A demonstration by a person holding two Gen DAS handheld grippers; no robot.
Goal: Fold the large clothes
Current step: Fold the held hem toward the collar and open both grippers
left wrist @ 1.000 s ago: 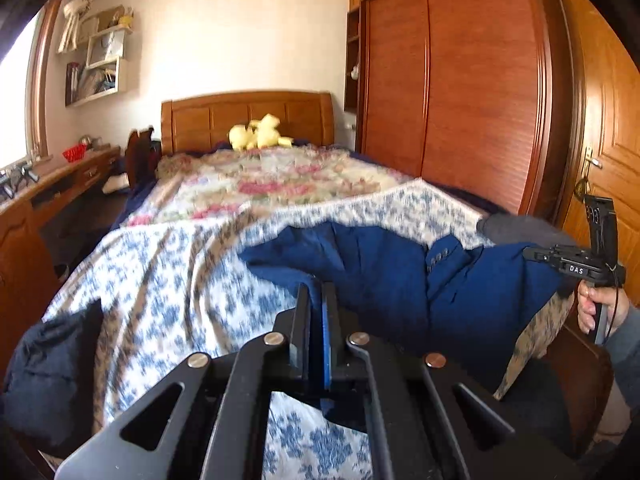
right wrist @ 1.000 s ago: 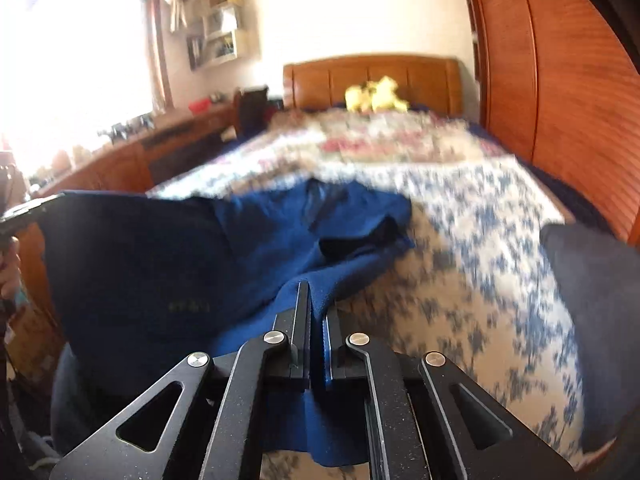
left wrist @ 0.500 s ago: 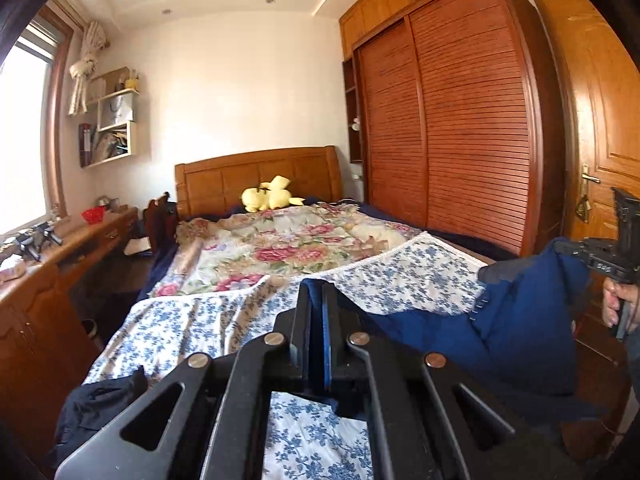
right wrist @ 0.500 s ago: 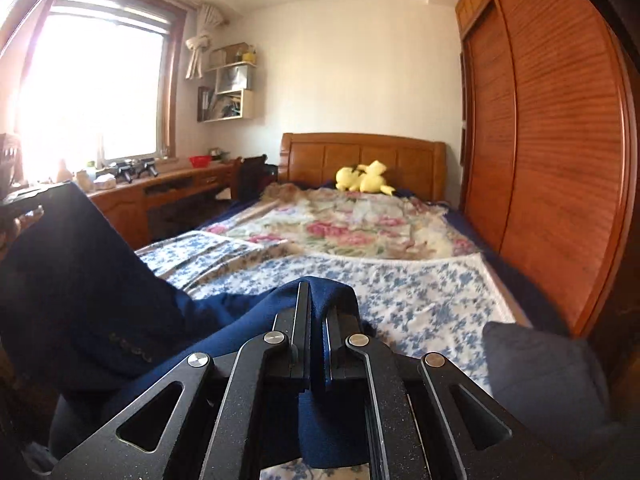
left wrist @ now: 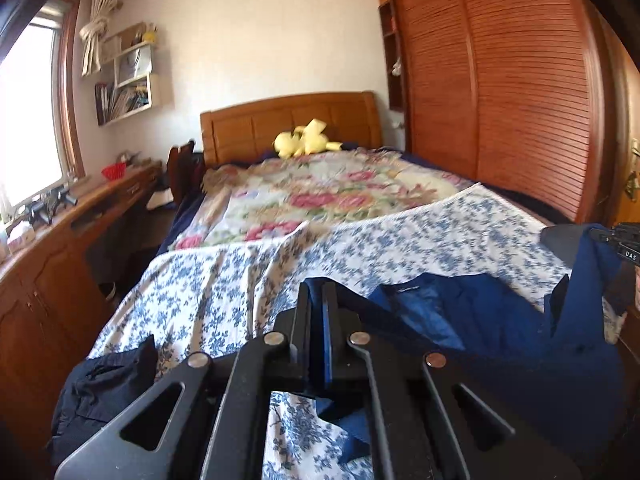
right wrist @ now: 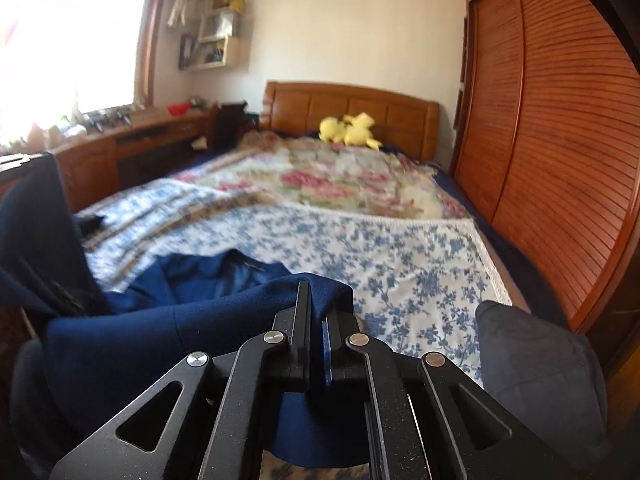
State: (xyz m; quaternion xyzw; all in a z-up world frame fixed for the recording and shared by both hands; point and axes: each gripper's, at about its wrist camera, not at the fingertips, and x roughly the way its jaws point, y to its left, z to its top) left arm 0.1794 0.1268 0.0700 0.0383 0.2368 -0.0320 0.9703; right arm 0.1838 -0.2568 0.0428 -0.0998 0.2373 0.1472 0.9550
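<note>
left gripper (left wrist: 316,300) and right gripper (right wrist: 316,304): jaws of each clamped on navy jacket (left wrist: 500,320) edge; jacket sags between them over bed (left wrist: 240,280).

The left tongs (left wrist: 317,300) are showing matte black angled arms with triangular cut-outs, four round silver screws and a blue inner pad. The right tongs (right wrist: 316,304) are looking the same, and are wearing white "DAS" lettering on the side.
</note>
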